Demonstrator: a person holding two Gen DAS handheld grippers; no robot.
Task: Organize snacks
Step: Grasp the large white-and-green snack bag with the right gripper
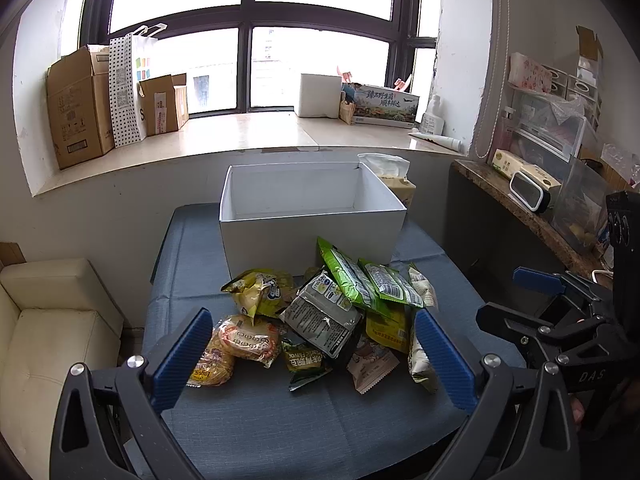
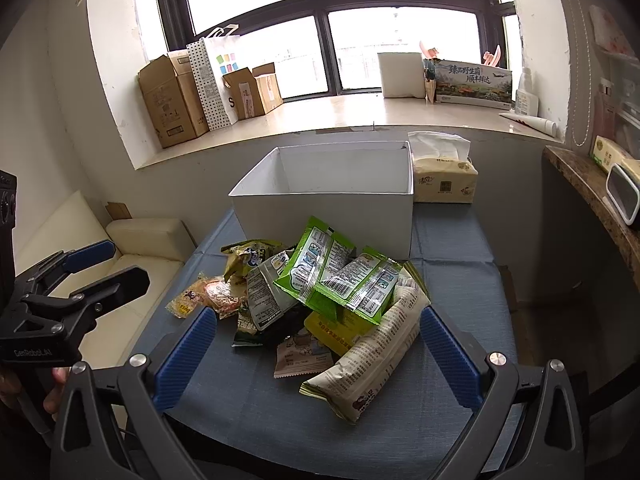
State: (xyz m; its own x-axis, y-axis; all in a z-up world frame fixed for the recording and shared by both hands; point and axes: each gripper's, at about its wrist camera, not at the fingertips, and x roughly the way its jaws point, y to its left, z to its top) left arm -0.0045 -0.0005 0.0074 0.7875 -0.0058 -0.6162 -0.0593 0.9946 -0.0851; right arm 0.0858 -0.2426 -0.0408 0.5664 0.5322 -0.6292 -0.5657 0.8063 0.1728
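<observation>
Left gripper (image 1: pixel 312 354): jaws stood wide apart, nothing between them; blue pads framed the near part of the snack heap from above the table.
Right gripper (image 2: pixel 318 350): jaws likewise spread wide, holding nothing; it hovered over the near right part of the heap.
Snack pile (image 2: pixel 316 300): loose heap of packets on the table, just in front of the box, several overlapping.
Green packets (image 2: pixel 340 280): two bright green bags lay on top of the heap, backs up, the farther one leaning against the box's front wall.
Grey packet (image 1: pixel 324 316): silver-grey bag at the middle of the heap, partly under the green ones.
Yellow bag (image 1: pixel 260 292): crumpled, at the heap's far left.
Round biscuit packs (image 1: pixel 244 340): two clear-wrapped packs at the left edge, one touching the left gripper's left pad in view.
Long cream packet (image 2: pixel 372 352): lay at a slant on the right of the heap, nearest the right gripper.
White box (image 1: pixel 312 220): open-topped, at the far end of the table; inside looked bare.
Table (image 1: pixel 280 420): covered in blue cloth.
Tissue pack (image 2: pixel 444 176): stood behind the box's right corner.
Window sill (image 1: pixel 240 132): carried cardboard boxes and a spotted paper bag.
</observation>
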